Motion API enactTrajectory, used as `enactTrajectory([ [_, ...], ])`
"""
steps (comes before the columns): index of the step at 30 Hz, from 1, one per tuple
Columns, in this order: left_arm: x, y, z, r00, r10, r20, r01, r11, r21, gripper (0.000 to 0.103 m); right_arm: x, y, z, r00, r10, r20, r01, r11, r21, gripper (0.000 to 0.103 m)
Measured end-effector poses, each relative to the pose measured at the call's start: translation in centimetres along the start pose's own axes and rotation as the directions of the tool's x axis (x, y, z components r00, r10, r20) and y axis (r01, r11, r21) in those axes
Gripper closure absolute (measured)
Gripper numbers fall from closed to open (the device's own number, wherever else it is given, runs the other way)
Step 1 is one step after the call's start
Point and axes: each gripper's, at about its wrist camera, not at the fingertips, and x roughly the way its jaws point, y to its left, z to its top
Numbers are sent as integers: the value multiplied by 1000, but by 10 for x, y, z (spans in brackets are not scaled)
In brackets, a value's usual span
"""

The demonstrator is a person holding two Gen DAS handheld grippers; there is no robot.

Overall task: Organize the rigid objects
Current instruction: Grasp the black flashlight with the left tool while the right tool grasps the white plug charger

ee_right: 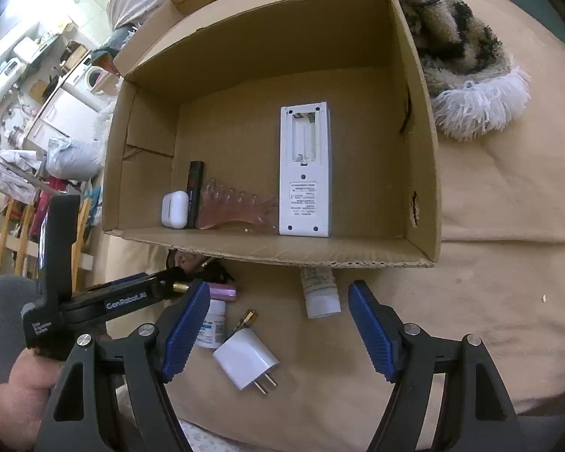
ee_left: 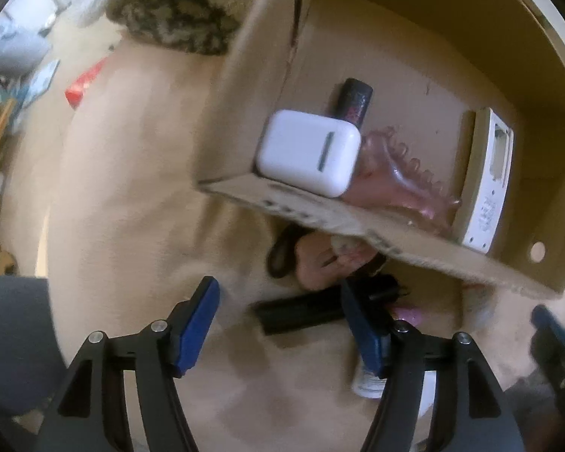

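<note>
An open cardboard box (ee_right: 420, 143) lies on a beige bed cover. Inside it are a white earbud case (ee_right: 174, 209), a black tube (ee_right: 195, 192), a pink comb (ee_right: 237, 213) and a white remote (ee_right: 305, 173) lying back side up. The box (ee_left: 245, 75) also shows in the left wrist view with the earbud case (ee_left: 309, 150) and pink comb (ee_left: 399, 180). My left gripper (ee_left: 280, 324) is open and empty above a flat black object (ee_left: 301, 310). My right gripper (ee_right: 278, 326) is open and empty above a white charger plug (ee_right: 246, 358) and a white tube (ee_right: 320, 293).
A pill bottle (ee_right: 211, 326) and a pink item (ee_right: 223, 293) lie before the box. A fluffy black-and-tan blanket (ee_right: 455, 41) lies right of the box. The other gripper's body (ee_right: 94, 301) sits at left. Household clutter is beyond the bed at far left.
</note>
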Motion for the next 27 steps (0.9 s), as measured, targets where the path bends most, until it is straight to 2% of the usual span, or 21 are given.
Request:
enactTrajectory([
  [4, 5, 0, 3, 999, -52, -15, 50, 990, -129, 27, 2, -1, 3, 1000, 5, -7, -5, 1000, 7, 23],
  [6, 9, -2, 5, 997, -68, -29, 62, 986, -157, 26, 4, -1, 3, 1000, 4, -11, -4, 1000, 11, 23],
  [8, 15, -10, 7, 997, -53, -55, 45, 988, -148, 22, 4, -2, 4, 1000, 4, -12, -4, 1000, 16, 23],
  [11, 19, -26, 6, 999, 0, -51, -5, 995, -96, 16, 4, -5, 6, 1000, -2, -11, 2, 1000, 27, 23],
  [16, 24, -37, 4, 998, 51, -47, -53, 997, -49, 16, 6, -13, 7, 1000, 3, -24, -2, 998, 60, 23],
  [21, 26, -45, 2, 996, 66, -56, -65, 998, 14, 16, 14, -19, 8, 998, -7, -59, 11, 997, 83, 23],
  [24, 29, -47, 4, 996, 67, -59, -65, 997, 34, 16, 18, -16, 6, 997, -10, -73, 16, 997, 72, 23],
  [27, 38, -62, -5, 993, 98, -64, -94, 993, 69, 14, 19, -13, 5, 997, -19, -80, 23, 998, 56, 23],
])
